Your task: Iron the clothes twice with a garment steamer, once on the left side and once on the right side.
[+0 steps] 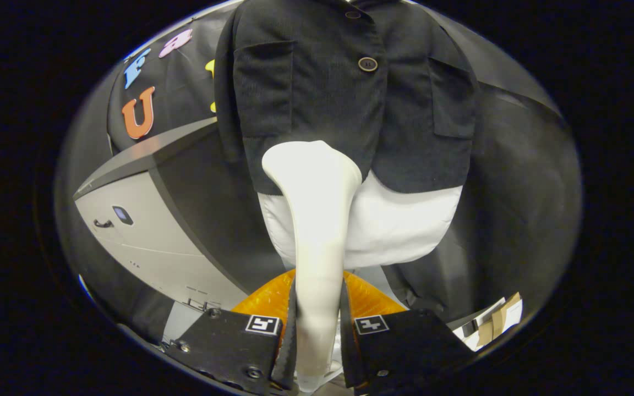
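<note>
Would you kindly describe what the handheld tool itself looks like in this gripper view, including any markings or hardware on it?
The tool has two flat, blocky finger bodies side by side. Each carries a small square black-and-white fiducial marker on its top inner corner, one on the left finger and one on the right finger. Round screw heads dot the left body. The inner faces look ribbed or serrated. No cables or sleeve can be made out.

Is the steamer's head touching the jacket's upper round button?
No. The garment steamer, clamped in the gripper, has its head at the dark jacket's hem, well below the button.
</note>
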The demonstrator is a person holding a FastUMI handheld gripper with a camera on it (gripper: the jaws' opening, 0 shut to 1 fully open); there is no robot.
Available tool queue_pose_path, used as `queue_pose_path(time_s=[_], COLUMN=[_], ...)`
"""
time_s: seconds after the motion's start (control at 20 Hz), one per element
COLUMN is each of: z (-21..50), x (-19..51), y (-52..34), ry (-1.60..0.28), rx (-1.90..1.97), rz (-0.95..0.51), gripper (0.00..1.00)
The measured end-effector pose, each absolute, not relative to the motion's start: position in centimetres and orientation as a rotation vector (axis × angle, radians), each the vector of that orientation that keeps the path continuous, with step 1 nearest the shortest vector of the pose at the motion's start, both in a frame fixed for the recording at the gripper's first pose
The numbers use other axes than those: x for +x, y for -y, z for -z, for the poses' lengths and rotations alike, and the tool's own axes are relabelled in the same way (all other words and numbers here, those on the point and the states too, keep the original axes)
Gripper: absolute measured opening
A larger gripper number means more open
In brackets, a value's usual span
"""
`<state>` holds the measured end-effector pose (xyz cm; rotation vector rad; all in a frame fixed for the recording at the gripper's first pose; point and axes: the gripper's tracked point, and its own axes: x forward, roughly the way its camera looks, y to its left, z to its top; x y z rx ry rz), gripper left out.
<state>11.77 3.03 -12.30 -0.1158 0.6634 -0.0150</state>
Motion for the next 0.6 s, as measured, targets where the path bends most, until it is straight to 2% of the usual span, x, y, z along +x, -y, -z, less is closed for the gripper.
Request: queue_pose_path(time_s=[0.35,0.6], z=[12.6,7.8], x=[11.4,11.7], y=[-2.8,-2.8], ry=[-0.669,-0.560], rx=[-0.143,-0.131], rz=[0.020,0.004], gripper=[0.36,0.36])
